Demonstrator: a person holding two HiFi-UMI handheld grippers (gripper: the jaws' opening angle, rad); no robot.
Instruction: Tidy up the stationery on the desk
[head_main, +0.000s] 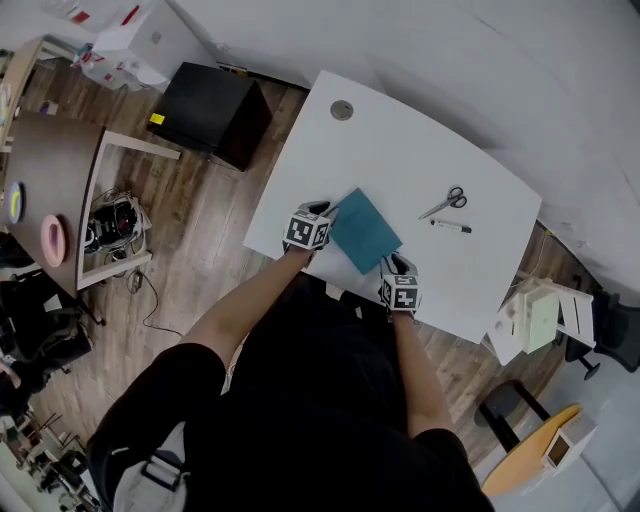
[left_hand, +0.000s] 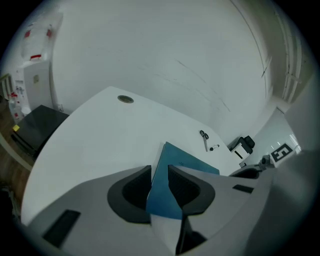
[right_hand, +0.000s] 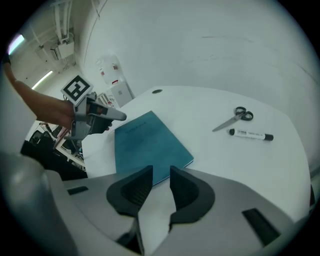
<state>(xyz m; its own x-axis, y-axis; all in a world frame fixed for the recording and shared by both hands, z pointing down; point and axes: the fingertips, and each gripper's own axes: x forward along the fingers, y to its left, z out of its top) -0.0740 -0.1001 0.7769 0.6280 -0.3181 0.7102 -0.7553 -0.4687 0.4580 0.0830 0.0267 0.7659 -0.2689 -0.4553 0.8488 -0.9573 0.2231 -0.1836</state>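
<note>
Head view: a teal notebook lies mid-frame on the white desk; left gripper view: the left gripper pinches the notebook's edge at lower centre; right gripper view: the right gripper, jaws slightly spread and empty, sits at its near edge.

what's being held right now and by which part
The left tool grips the teal notebook by one corner; the right tool holds nothing.

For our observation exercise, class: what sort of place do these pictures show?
Probably an office or workroom: a white desk bearing a teal notebook, scissors and a marker, a black cabinet beside it, wood flooring.
</note>
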